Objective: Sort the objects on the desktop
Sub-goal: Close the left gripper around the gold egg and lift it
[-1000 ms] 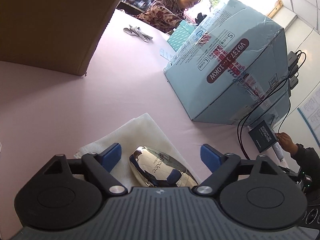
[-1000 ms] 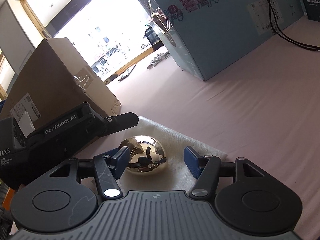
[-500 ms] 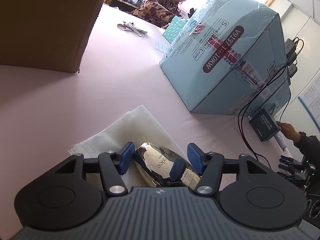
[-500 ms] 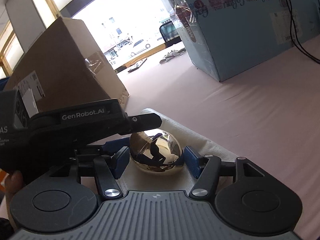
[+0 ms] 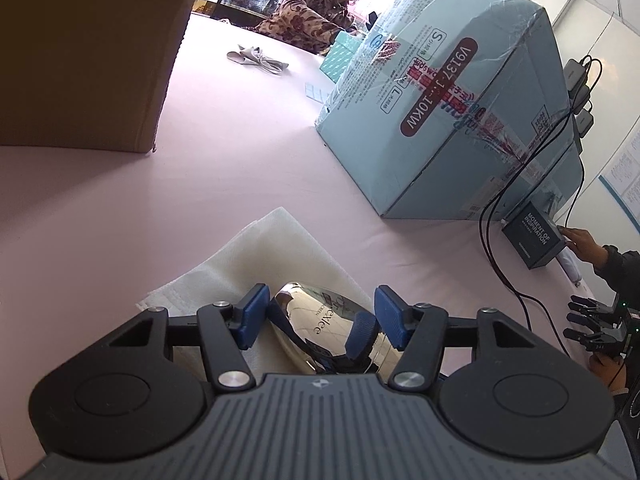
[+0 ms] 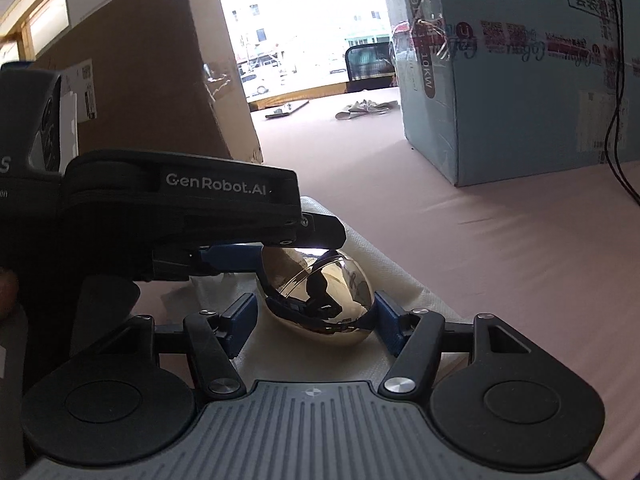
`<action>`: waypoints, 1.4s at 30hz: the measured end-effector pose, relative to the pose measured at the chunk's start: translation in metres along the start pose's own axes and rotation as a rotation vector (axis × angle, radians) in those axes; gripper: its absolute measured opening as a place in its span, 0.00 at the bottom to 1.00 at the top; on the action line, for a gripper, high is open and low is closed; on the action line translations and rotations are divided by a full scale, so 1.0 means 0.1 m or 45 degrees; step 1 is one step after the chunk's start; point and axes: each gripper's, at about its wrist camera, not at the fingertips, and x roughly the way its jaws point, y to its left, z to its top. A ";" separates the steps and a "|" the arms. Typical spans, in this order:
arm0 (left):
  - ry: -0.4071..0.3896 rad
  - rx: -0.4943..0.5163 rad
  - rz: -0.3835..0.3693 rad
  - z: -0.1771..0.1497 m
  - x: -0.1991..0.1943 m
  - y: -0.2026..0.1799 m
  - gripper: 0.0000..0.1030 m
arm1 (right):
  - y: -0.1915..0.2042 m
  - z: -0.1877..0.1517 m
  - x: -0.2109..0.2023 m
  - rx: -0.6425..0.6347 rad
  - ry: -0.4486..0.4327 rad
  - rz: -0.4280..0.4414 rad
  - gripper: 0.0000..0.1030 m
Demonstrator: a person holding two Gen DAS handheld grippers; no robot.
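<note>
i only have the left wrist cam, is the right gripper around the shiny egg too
observer: yes, the right gripper straddles the shiny egg, with its jaws open.
operator: touching it
observer: its right pad looks to be against the shell, while its left pad stands clear with a gap.
operator: how does my left gripper look from there
observer: the left gripper reaches in from the left, and one black finger shows over the egg's top. I cannot tell whether it has closed on the egg.
</note>
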 end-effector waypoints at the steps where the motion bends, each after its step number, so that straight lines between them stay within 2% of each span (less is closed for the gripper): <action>1: 0.000 -0.005 -0.001 0.00 0.00 0.00 0.53 | 0.02 0.00 0.01 -0.017 0.002 -0.012 0.58; 10: -0.002 0.012 0.019 -0.01 -0.02 -0.02 0.54 | 0.06 -0.01 0.01 -0.088 0.006 -0.046 0.55; 26: -0.033 0.059 0.041 -0.01 -0.16 -0.08 0.54 | 0.08 0.00 -0.06 -0.094 -0.026 -0.007 0.54; 42: -0.164 0.102 0.018 -0.01 -0.55 -0.29 0.54 | 0.12 0.03 -0.40 -0.078 -0.200 0.038 0.54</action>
